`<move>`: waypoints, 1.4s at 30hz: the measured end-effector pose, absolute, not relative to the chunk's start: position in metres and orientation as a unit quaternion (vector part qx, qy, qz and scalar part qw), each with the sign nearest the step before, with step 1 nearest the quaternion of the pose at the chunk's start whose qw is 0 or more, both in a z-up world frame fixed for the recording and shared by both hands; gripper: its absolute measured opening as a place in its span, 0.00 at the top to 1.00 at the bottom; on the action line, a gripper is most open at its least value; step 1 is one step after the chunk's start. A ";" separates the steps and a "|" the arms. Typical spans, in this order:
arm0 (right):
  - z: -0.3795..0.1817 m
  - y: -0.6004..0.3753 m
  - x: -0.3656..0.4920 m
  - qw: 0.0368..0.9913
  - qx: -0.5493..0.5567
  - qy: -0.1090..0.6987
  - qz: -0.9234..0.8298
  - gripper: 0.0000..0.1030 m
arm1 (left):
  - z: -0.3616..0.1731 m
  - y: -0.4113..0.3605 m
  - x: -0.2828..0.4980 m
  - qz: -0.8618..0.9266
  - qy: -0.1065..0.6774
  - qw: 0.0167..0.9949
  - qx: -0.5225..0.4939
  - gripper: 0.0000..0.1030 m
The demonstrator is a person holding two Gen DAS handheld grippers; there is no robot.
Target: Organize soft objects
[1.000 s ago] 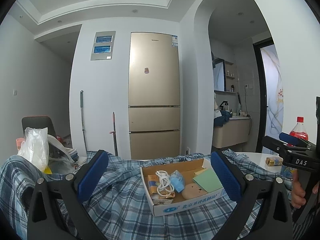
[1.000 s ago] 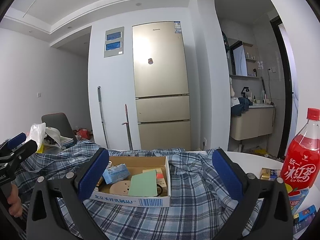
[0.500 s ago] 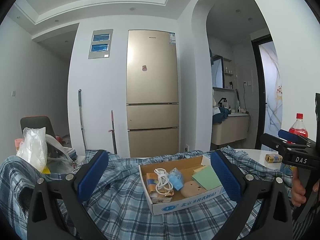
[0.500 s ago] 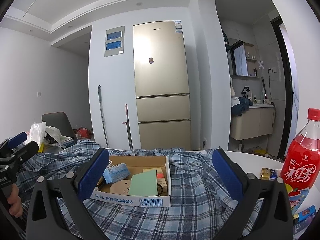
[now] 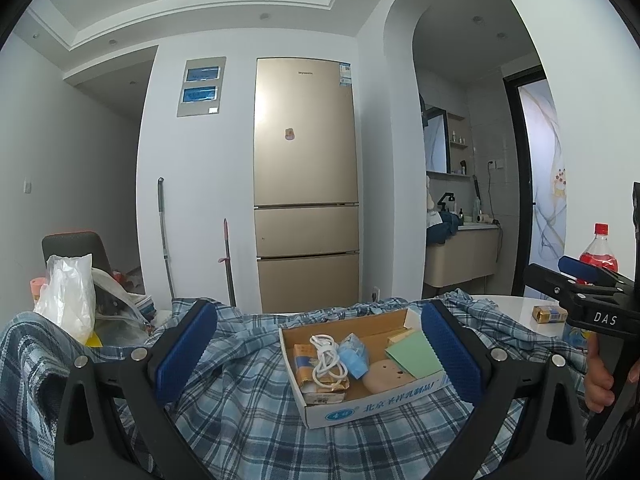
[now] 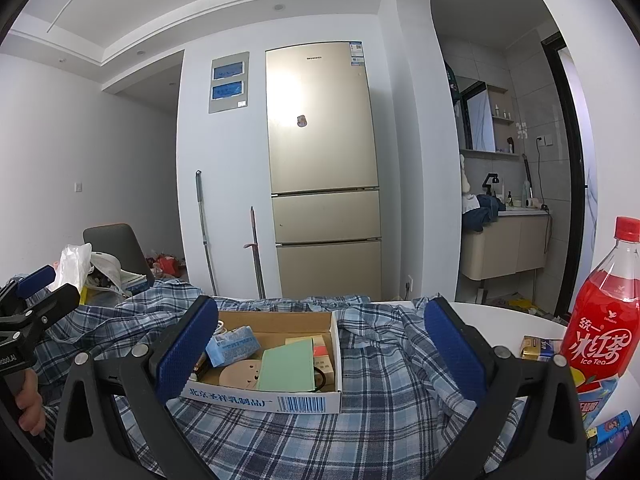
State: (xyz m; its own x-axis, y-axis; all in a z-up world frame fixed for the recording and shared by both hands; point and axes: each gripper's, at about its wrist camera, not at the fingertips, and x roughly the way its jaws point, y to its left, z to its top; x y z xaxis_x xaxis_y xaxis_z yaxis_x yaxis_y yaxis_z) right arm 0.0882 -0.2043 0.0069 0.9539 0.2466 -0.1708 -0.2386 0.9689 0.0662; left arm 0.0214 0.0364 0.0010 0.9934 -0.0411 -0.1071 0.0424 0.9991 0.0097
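Observation:
A blue plaid cloth lies rumpled across the table. On it rests an open cardboard box. Inside it are a white cable, a blue tissue pack, a green pad and a beige disc. My left gripper hovers open in front of the box, slightly left of it. My right gripper hovers open in front of the box's right half. Neither holds anything.
A red iced-tea bottle and a small yellow box stand on the white round table at right. A white plastic bag and a chair are at left. A fridge stands behind.
The left wrist view has drifted very slightly; the right view is almost the same. Both grippers stay open and the box and cloth have not moved.

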 end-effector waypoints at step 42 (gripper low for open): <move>0.007 -0.204 0.088 0.988 0.022 0.090 0.123 0.00 | 0.005 0.036 0.025 -0.015 0.064 0.998 0.010 0.00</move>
